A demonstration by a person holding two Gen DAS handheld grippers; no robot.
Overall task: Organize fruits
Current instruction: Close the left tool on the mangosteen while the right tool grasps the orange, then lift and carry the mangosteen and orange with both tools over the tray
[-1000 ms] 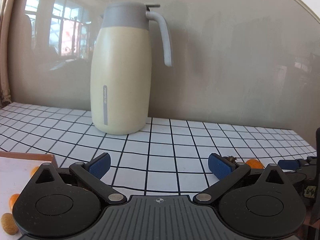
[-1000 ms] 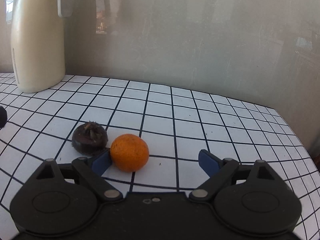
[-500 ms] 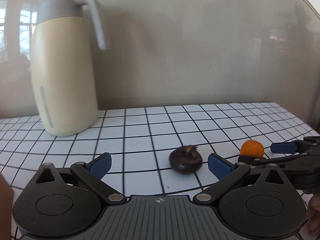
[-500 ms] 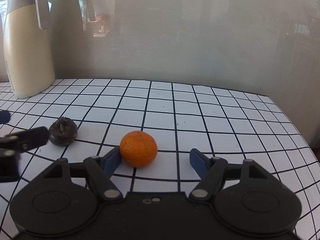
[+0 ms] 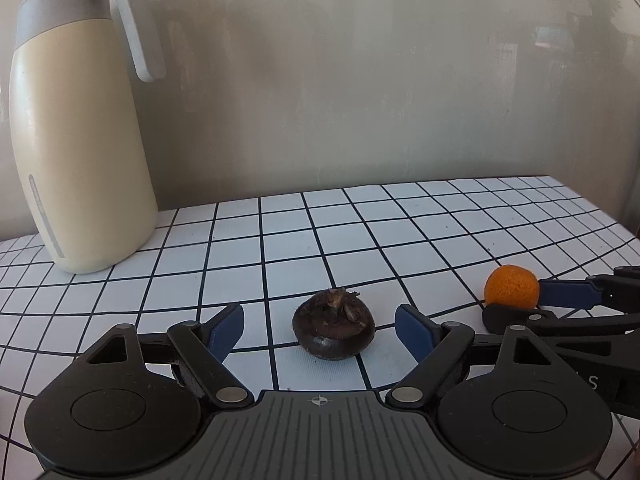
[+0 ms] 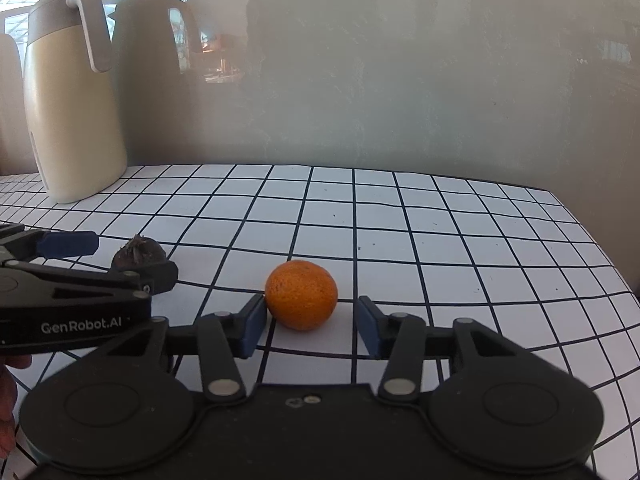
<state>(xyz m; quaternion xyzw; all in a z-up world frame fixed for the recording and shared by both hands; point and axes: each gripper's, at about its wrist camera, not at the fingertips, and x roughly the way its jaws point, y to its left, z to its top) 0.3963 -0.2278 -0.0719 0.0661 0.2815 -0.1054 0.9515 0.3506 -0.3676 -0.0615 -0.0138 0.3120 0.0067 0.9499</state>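
Observation:
A dark brown water chestnut [image 5: 334, 330] sits on the checked tablecloth [image 5: 360, 248], between the open blue-padded fingers of my left gripper [image 5: 320, 330], which do not touch it. A small orange mandarin [image 6: 301, 295] lies between the fingers of my right gripper [image 6: 308, 322], which is open; the left pad is close to the fruit and the right pad stands apart. In the left wrist view the mandarin [image 5: 511, 286] and the right gripper [image 5: 516, 306] show at the right. In the right wrist view the water chestnut [image 6: 138, 255] and the left gripper [image 6: 132, 258] show at the left.
A tall cream thermos jug [image 5: 80, 132] with a grey lid and handle stands at the back left against the glossy wall; it also shows in the right wrist view [image 6: 72, 104]. The table's right edge [image 6: 592, 240] drops off at the far right.
My left gripper has swung right and forward, so the water chestnut now sits between its fingers. My right gripper has closed in around the mandarin and its fingers have narrowed.

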